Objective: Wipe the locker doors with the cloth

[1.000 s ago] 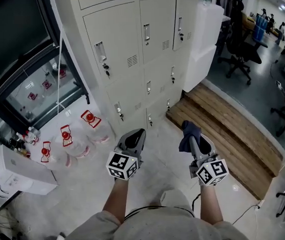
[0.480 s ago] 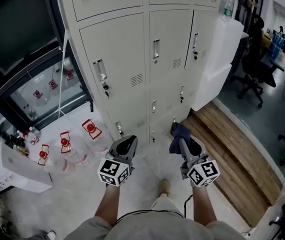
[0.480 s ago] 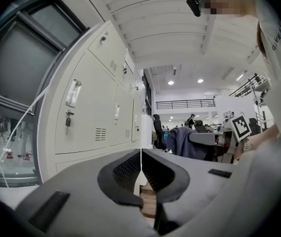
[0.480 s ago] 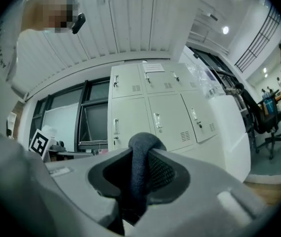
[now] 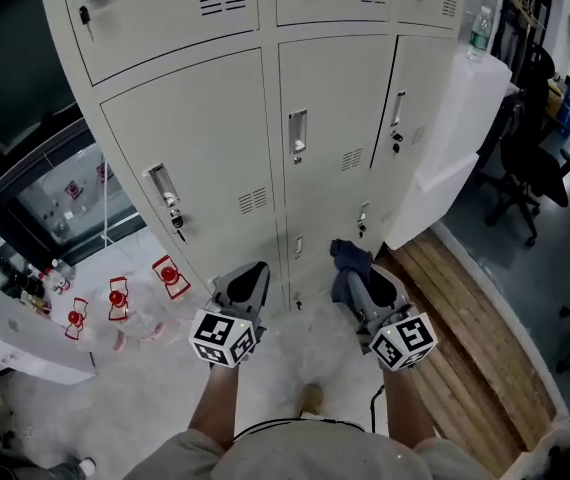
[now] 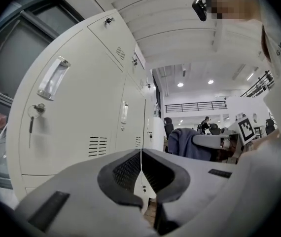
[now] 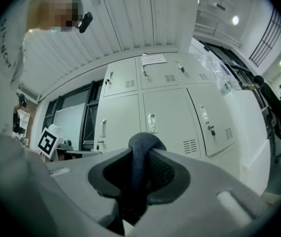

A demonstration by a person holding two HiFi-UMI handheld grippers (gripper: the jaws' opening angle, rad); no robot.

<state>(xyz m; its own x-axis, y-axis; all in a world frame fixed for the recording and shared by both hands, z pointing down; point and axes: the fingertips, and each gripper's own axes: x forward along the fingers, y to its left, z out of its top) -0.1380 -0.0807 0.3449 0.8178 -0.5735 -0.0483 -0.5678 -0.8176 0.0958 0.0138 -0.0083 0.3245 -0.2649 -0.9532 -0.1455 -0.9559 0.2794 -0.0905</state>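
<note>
Closer to the lockers point(image 5: 330, 158) than a second ago: the bank of pale metal doors now fills the upper half of the head view, and both grippers sit nearer its base, side by side as before.

Lockers: three columns in view, each door with a recessed handle, a lock and a vent slot; a key hangs in the left door's lock point(image 5: 177, 223).

Wooden platform point(image 5: 475, 318): on the floor to the right, running away from the locker base.

White cabinet point(image 5: 455, 138): just beside the right-hand locker column, with a clear bottle point(image 5: 479, 28) on top.

Office chair point(image 5: 535, 168): dark, beyond the cabinet on the right.

Water jugs point(image 5: 115, 303): red-capped, lying on the floor left of the lockers.

Left gripper point(image 5: 250, 273): jaws pressed together with nothing between them, seen clearly in its own view point(image 6: 141, 174), pointing at the lower doors.

Right gripper point(image 5: 357, 280): jaws clamped on the cloth point(image 5: 348, 258), aimed at the doors point(image 7: 165, 112).

Cloth: dark blue, bunched, bulging up out of the closed jaws point(image 7: 143, 144), in front of the lowest doors near the middle column. Contact with a door cannot be told.
</note>
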